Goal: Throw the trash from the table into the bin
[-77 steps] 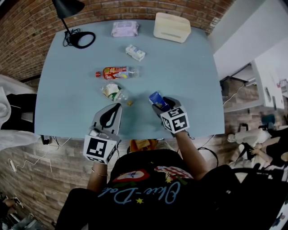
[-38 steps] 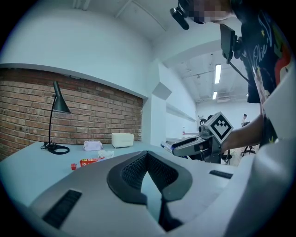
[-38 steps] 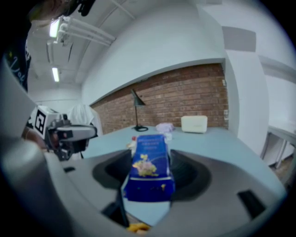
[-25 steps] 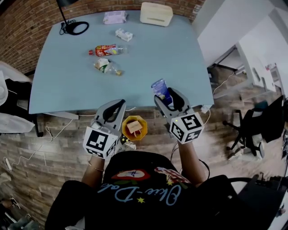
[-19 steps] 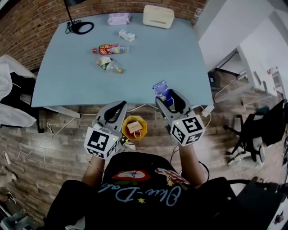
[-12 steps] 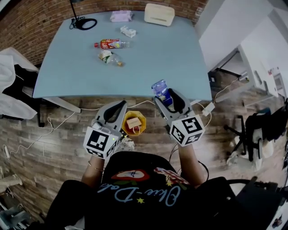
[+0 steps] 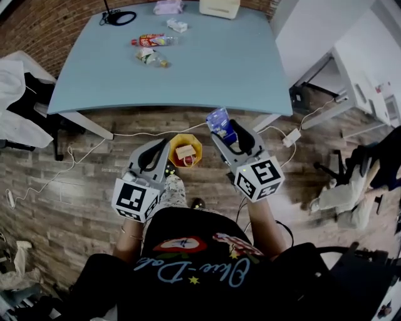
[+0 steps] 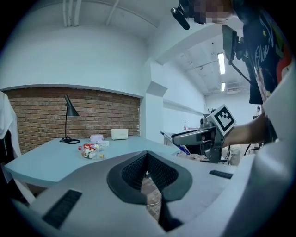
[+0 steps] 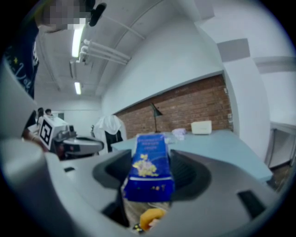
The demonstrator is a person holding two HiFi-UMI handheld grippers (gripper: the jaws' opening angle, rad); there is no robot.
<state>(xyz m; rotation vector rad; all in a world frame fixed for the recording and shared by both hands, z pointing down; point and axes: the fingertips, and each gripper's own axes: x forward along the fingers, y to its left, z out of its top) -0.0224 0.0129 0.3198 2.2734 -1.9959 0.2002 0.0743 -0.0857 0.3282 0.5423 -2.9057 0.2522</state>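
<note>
My right gripper is shut on a blue carton, which stands upright between its jaws. It hangs over the wooden floor, just right of a yellow bin that holds a small box. The bin shows as a yellow patch beneath the carton. My left gripper is shut with nothing in it, just left of the bin. On the light blue table lie a red-labelled bottle, a crumpled bottle and a small white carton.
At the table's far edge are a tissue pack, a beige box and a lamp base. A white garment hangs on a chair at left. A cable and a power adapter lie on the floor; office chairs stand right.
Both grippers have drawn back from the table, which now lies further up the view. The bin now sits between the two gripper tips. The blue carton stays gripped.
</note>
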